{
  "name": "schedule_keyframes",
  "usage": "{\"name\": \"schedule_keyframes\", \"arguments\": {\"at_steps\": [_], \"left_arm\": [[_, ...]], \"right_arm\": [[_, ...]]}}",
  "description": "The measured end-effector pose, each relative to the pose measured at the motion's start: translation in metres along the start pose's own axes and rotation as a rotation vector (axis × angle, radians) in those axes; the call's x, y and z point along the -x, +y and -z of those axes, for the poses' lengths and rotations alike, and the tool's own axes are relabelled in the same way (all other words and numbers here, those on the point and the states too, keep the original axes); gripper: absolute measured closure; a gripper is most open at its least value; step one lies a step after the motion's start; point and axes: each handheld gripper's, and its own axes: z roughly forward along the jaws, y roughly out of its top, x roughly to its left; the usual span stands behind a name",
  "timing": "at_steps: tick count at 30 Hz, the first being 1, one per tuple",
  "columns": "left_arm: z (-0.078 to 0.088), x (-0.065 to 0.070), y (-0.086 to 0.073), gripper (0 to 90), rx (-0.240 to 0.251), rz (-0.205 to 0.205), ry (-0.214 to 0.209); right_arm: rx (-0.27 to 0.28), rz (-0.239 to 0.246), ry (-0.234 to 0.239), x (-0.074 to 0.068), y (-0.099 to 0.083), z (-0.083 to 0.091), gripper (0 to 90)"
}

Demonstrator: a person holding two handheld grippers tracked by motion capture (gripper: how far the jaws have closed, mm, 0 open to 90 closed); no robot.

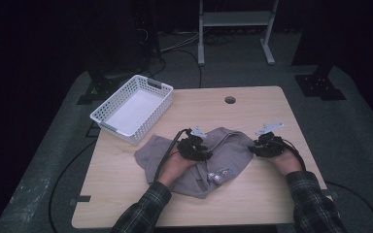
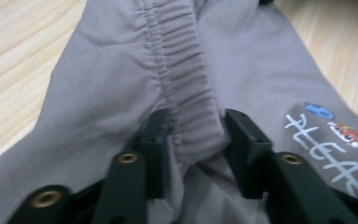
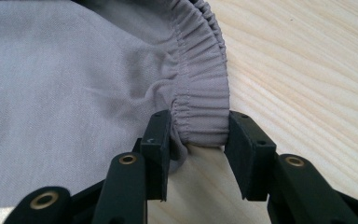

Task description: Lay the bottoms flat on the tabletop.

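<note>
- Wooden table [image 1: 252, 194]: white basket [image 1: 132, 108] at ten o'clock; grey floor around.
- Grey garment [image 1: 226, 145], centre.
- Left gripper [image 2: 196, 135]: clamped on the garment's waistband.
- Right gripper [image 3: 199, 133]: likewise clamped.

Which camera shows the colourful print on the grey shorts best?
The left gripper view: the print sits close, with white lettering and small coloured figures on the grey shorts. The high view shows it as a tiny patch. The right gripper view shows plain cloth and waistband.
</note>
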Motion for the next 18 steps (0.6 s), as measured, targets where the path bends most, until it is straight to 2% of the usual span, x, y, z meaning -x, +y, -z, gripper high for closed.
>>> {"name": "schedule_keyframes", "arguments": {"at_steps": [1, 2, 4, 10, 14, 18], "left_arm": [[0.003, -0.001, 0.002, 69.4, 0.011, 0.006, -0.007], [0.006, -0.002, 0.003, 77.8, 0.021, 0.010, -0.008], [0.012, -0.005, 0.008, 81.6, 0.033, 0.016, 0.004], [0.027, -0.025, 0.026, 82.5, 0.072, 0.026, 0.061], [0.030, -0.046, 0.040, 82.4, 0.080, 0.041, 0.101], [0.028, -0.071, 0.054, 82.4, 0.074, 0.072, 0.145]], "right_arm": [[0.000, 0.000, 0.000, 0.000, 0.000, 0.000, 60.2], [0.000, -0.001, 0.001, 0.000, 0.000, 0.000, 60.1], [0.000, 0.000, 0.000, 0.000, 0.000, 0.000, 59.8], [0.003, 0.000, -0.003, 0.000, 0.000, 0.000, 57.9], [0.006, 0.003, -0.001, 0.000, 0.000, 0.000, 56.6], [0.010, 0.008, 0.001, -0.001, 0.001, 0.000, 55.6]]}}
